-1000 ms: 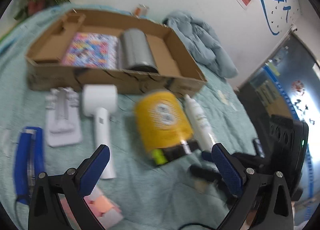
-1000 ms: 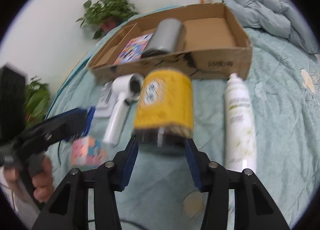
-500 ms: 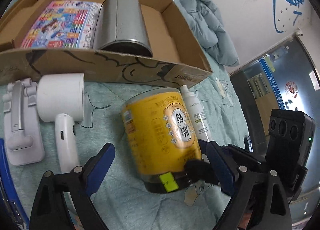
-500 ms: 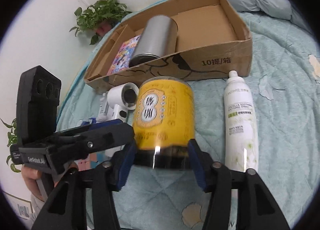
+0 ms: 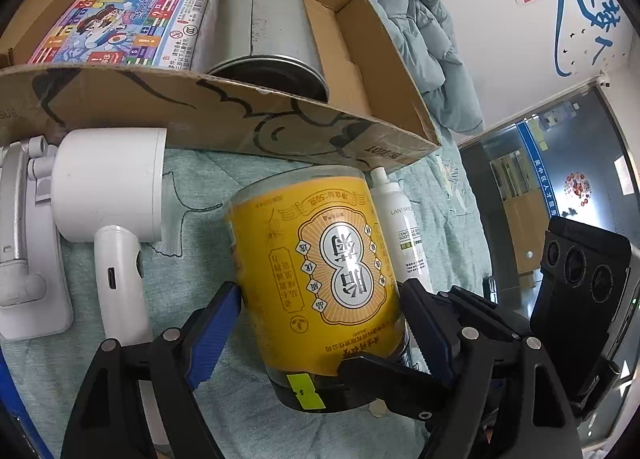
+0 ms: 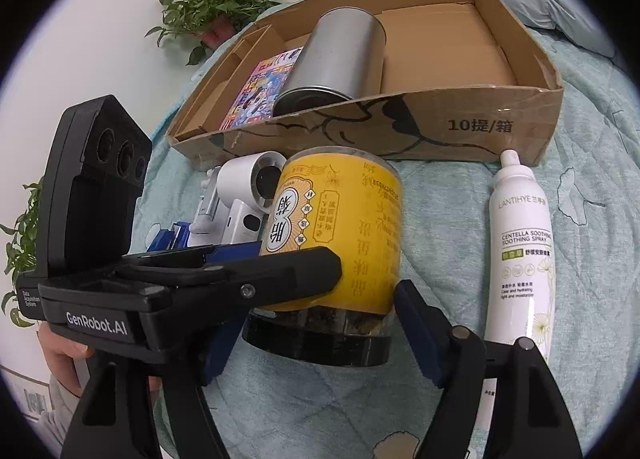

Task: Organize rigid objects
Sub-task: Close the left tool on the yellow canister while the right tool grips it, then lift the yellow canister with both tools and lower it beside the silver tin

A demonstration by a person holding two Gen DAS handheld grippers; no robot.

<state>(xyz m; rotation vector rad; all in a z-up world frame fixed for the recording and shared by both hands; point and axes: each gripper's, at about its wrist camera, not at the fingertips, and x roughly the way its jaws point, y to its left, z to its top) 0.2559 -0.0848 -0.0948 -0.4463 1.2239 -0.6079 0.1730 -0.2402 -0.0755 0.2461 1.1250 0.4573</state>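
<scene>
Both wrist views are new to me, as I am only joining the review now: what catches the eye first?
The yellow jar lies on the teal bedspread, with the left gripper closing and the right gripper opening around it. Behind it the cardboard box holds a silver tin and a colourful flat pack. A white spray bottle lies beside the jar.

From the right side, the left gripper (image 6: 224, 259) covers the lower left of the yellow jar (image 6: 352, 227) and most of the white hair dryer (image 6: 244, 195). The spray bottle (image 6: 520, 243) loses its base behind a gripper arm. The cardboard box (image 5: 224, 115) wall hides the silver tin (image 5: 260, 19) bottom edge.
</scene>
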